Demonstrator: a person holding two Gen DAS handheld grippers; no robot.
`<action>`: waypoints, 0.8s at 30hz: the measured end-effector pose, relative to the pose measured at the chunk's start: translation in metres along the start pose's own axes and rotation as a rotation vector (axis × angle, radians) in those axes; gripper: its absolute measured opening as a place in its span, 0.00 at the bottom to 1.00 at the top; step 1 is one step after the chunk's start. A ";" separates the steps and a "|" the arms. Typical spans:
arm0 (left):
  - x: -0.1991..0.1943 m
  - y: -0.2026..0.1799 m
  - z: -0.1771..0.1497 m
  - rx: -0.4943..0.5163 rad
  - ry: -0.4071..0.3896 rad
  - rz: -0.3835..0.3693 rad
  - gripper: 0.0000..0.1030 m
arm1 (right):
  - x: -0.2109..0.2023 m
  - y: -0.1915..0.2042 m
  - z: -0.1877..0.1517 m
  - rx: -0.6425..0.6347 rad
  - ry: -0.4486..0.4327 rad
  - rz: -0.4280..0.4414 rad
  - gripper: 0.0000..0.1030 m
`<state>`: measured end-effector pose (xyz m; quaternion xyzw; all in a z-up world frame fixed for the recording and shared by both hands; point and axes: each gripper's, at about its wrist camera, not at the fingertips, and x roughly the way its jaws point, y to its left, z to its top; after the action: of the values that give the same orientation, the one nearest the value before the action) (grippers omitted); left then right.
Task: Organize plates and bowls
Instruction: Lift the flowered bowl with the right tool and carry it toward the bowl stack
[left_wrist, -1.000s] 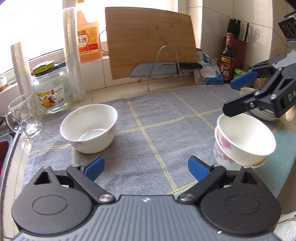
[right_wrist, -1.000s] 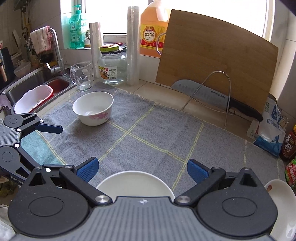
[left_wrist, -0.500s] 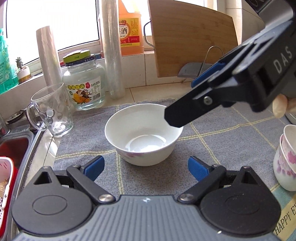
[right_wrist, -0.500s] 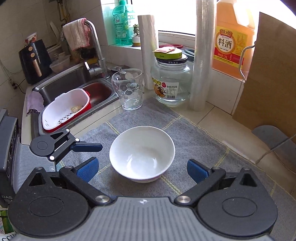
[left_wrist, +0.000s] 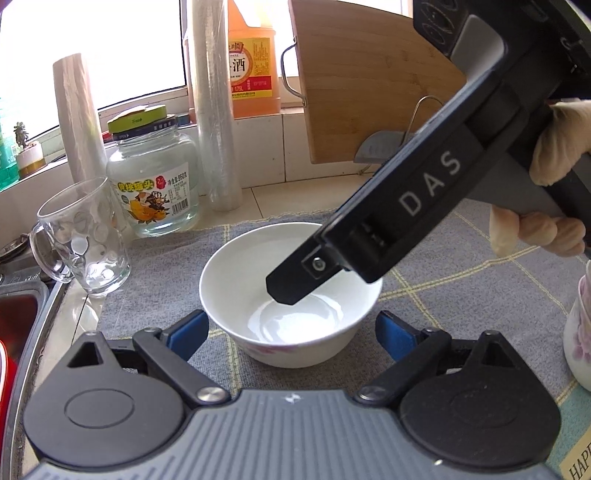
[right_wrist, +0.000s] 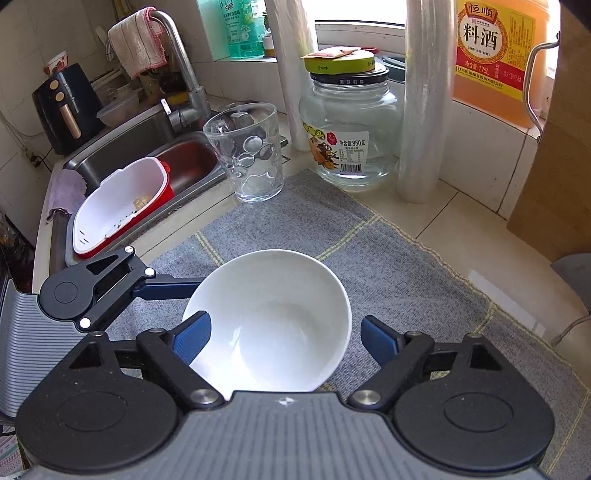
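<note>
We look from both wrists, tilted down, close over the table. Left view faces the window wall; right view faces the sink (right_wrist: 140, 147). We share the white bowl (left_wrist: 291, 295), glass mug (left_wrist: 85, 236) and jar (right_wrist: 351, 129).

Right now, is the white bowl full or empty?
Empty. The bowl stands upright on the mat, its bare, shiny white bottom showing in both views.

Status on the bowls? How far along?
Done: a floral bowl stands parked off to the right. In hand: the right hand-held gripper has one finger inside the white bowl and one outside, jaws just closing, no firm grip visible. The left hand-held gripper is open around it. Left: probably lift and stack it.
</note>
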<state>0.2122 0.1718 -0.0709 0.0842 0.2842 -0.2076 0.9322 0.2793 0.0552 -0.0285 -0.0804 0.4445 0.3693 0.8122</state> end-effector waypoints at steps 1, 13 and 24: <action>0.001 0.000 0.000 -0.001 -0.002 0.002 0.93 | 0.001 -0.001 0.001 0.000 0.003 0.001 0.85; 0.003 0.003 0.001 -0.015 -0.021 -0.005 0.92 | 0.014 -0.007 0.011 -0.002 0.023 0.021 0.70; 0.005 0.002 -0.001 -0.014 -0.027 -0.007 0.92 | 0.022 -0.011 0.014 0.009 0.040 0.041 0.68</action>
<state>0.2162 0.1722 -0.0740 0.0738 0.2731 -0.2101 0.9358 0.3034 0.0651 -0.0396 -0.0750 0.4636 0.3822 0.7958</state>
